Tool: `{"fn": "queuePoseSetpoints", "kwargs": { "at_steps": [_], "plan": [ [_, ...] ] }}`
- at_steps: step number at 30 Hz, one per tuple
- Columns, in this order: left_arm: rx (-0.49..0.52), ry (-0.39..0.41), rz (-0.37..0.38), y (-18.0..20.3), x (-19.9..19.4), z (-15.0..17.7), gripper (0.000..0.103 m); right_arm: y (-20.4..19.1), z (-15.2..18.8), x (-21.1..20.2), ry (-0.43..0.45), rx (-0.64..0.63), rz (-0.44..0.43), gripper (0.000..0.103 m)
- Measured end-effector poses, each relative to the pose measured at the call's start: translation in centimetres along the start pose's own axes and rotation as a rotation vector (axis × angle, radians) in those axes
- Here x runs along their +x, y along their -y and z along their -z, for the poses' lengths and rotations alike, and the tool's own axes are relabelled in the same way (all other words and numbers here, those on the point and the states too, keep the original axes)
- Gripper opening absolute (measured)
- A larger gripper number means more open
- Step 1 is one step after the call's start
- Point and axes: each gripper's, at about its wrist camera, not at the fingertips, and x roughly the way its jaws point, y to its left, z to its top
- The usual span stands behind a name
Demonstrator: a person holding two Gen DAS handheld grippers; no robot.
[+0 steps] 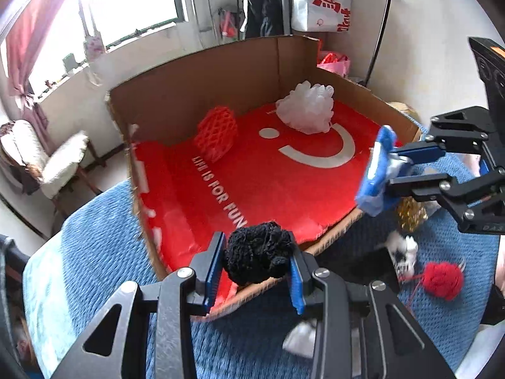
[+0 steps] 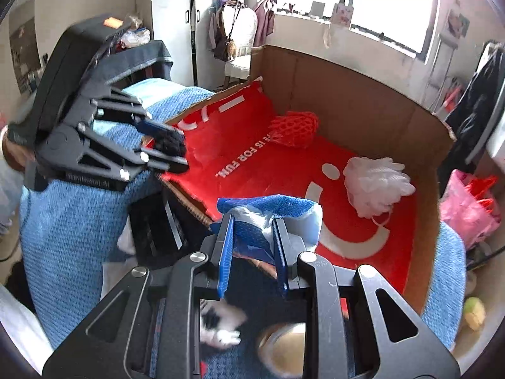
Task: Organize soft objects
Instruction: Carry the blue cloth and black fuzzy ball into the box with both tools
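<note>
Black yarn ball clamped in L gripper, over box near edge. R gripper pinching blue cloth at same rim. Both drops lie fwd, inside box; L nearer.

The left wrist camera sits just behind the left gripper, looking forward and down over the near edge of the cardboard box, close in; the right wrist camera rides behind the right gripper, facing the same cardboard box from its near right side; both views share the box's red lining, and each catches the other gripper beside the box.
</note>
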Motion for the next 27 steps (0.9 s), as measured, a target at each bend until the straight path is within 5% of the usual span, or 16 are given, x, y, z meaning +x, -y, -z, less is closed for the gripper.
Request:
{"fn": "queuePoseSetpoints", "kwargs": {
  "at_steps": [10,18,27],
  "plan": [
    [-0.029,-0.159,0.106,-1.4,5.6,-3.5,0.038,5.2,-3.4,7.1,-0.199,0.082,-0.149,0.022],
    [-0.036,-0.255,0.086,-1.7,9.4,-4.2,0.038,6.1,-3.6,11.3,-0.306,0.091,-0.152,0.023],
    [-0.046,-0.266,0.079,-1.3,10.2,-4.4,0.042,5.6,-3.8,12.3,-0.366,0.063,-0.145,0.026]
  ]
}}
